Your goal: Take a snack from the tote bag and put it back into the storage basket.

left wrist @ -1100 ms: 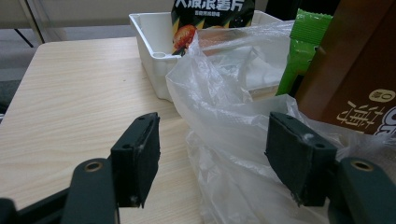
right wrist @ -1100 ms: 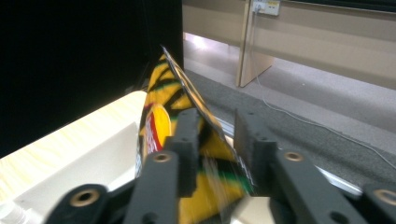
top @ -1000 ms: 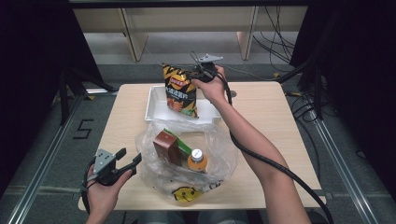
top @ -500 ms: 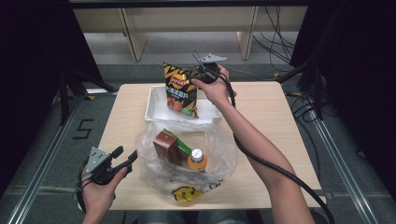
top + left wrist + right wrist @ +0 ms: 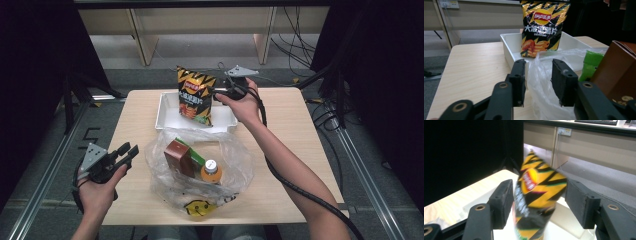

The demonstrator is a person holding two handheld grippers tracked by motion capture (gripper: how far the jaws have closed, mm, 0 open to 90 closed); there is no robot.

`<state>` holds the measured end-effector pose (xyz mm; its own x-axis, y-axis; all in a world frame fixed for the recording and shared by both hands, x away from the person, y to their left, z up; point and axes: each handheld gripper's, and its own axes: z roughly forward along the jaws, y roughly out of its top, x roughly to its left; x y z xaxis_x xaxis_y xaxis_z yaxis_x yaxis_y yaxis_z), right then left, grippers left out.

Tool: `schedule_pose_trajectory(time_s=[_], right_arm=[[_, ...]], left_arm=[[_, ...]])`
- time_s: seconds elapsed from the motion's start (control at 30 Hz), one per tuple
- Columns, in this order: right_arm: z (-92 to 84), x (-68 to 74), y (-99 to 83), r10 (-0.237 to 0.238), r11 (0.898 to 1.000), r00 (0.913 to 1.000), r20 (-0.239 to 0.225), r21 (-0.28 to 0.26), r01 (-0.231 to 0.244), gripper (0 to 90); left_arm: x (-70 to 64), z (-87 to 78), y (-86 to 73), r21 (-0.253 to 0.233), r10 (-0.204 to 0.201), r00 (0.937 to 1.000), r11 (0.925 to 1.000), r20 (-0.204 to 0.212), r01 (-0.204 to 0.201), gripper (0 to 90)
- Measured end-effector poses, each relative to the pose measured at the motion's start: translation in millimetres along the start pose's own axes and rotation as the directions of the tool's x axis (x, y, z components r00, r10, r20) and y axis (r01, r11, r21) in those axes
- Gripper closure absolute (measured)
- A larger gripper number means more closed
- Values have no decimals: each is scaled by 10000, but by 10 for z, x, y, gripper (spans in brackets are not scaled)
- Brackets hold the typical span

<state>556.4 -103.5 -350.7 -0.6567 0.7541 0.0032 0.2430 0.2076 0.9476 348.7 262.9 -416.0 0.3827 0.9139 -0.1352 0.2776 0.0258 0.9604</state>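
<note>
A yellow-and-black chips bag (image 5: 194,97) (image 5: 544,27) (image 5: 536,195) stands upright in a white tray (image 5: 167,112) (image 5: 509,50). My right gripper (image 5: 214,93) (image 5: 539,187) is level at the bag's right edge. Its jaws have just been opening and stand apart on either side of the bag without pressing it. My left gripper (image 5: 129,150) (image 5: 539,65) hovers by the left rim of a clear plastic bag (image 5: 235,165) (image 5: 541,82). Its jaws have just been closing, with plastic film showing in the gap and a space still between the pads.
Inside the plastic bag lie a brown carton (image 5: 177,157) (image 5: 616,67), a green packet (image 5: 195,156) (image 5: 591,62) and an orange bottle (image 5: 211,170). The wooden table (image 5: 295,130) has bare room on both sides. A cable trails down from my right hand.
The right gripper has drawn a little to the right of the chips bag with its jaws wider. The left gripper has risen and shifted left, and its jaws are narrower.
</note>
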Motion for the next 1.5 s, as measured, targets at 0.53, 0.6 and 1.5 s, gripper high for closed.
schedule_pose_trajectory(time_s=[0.53,0.6,1.5], right_arm=[[-581,53,-412,177,9998,9992,-357,130,-173,414],[-608,59,-438,231,9997,9994,-273,81,-229,415],[-1369,0,-853,592,9982,9982,-114,136,-591,412]], left_arm=[[165,1135,372,1654,172,9862,9852,1645,-447,893],[161,1199,399,1715,170,9862,9841,1645,-455,893],[-175,2471,480,4202,1789,9431,8605,2803,-2881,894]])
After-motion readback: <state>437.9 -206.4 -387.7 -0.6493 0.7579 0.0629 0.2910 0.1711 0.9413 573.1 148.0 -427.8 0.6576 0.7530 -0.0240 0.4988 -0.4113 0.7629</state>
